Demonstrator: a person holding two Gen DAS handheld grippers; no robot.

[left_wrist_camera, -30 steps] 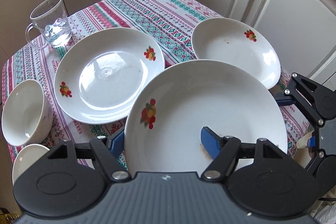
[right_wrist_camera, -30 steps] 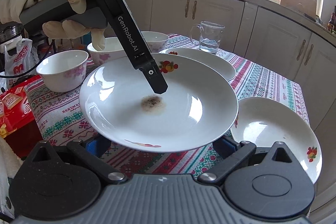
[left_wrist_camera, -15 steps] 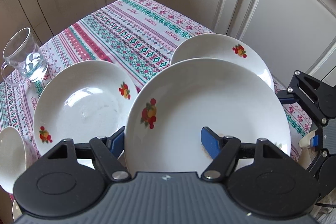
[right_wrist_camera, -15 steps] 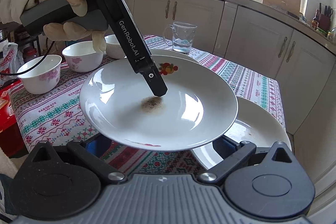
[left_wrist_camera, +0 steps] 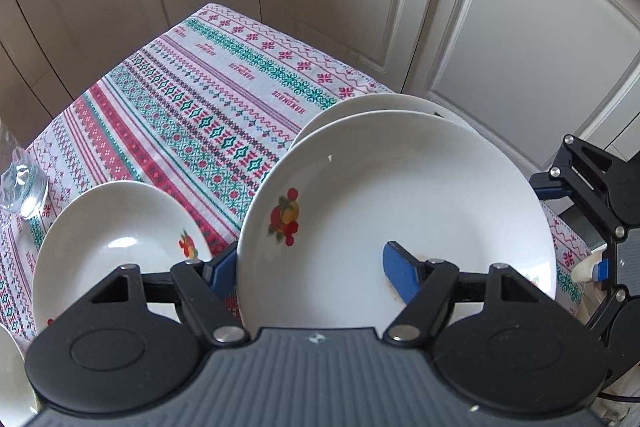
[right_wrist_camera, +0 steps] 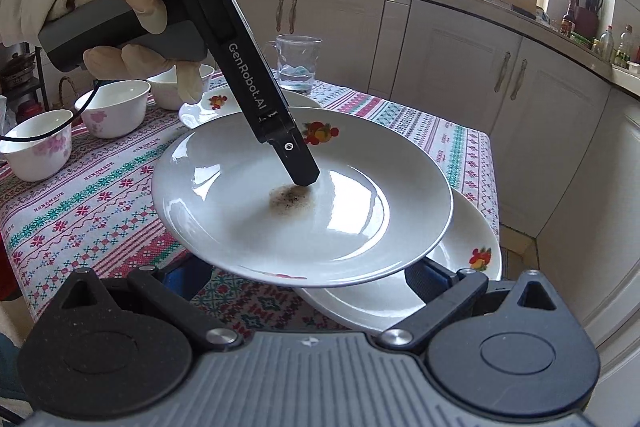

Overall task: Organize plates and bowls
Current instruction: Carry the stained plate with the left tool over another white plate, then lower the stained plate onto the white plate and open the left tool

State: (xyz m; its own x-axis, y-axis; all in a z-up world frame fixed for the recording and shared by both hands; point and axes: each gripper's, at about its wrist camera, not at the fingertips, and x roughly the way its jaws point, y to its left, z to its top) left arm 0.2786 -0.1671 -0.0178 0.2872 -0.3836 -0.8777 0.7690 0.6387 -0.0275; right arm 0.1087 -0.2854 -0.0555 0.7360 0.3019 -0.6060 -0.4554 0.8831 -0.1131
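Note:
My left gripper [left_wrist_camera: 308, 267] is shut on the near rim of a white plate with a fruit motif [left_wrist_camera: 400, 203], held in the air. One blue pad [left_wrist_camera: 402, 273] lies on top of it. The plate hangs over a second white plate [left_wrist_camera: 372, 103] at the table's right edge; that lower plate also shows in the right wrist view [right_wrist_camera: 464, 259] under the held plate [right_wrist_camera: 304, 203], which has a brown stain [right_wrist_camera: 289, 198]. My right gripper [right_wrist_camera: 308, 277] sits low under the held plate, jaws spread apart and empty. A third plate [left_wrist_camera: 112, 247] lies to the left.
Three white bowls [right_wrist_camera: 112, 107] stand at the far left of the patterned tablecloth [left_wrist_camera: 192, 115]. A glass mug with water [right_wrist_camera: 298, 65] stands at the back. Cream cabinets [left_wrist_camera: 520, 27] close in behind and right of the table.
The left gripper has carried the plate to the right, from beside the left plate to above the right-hand plate. The right gripper followed underneath.

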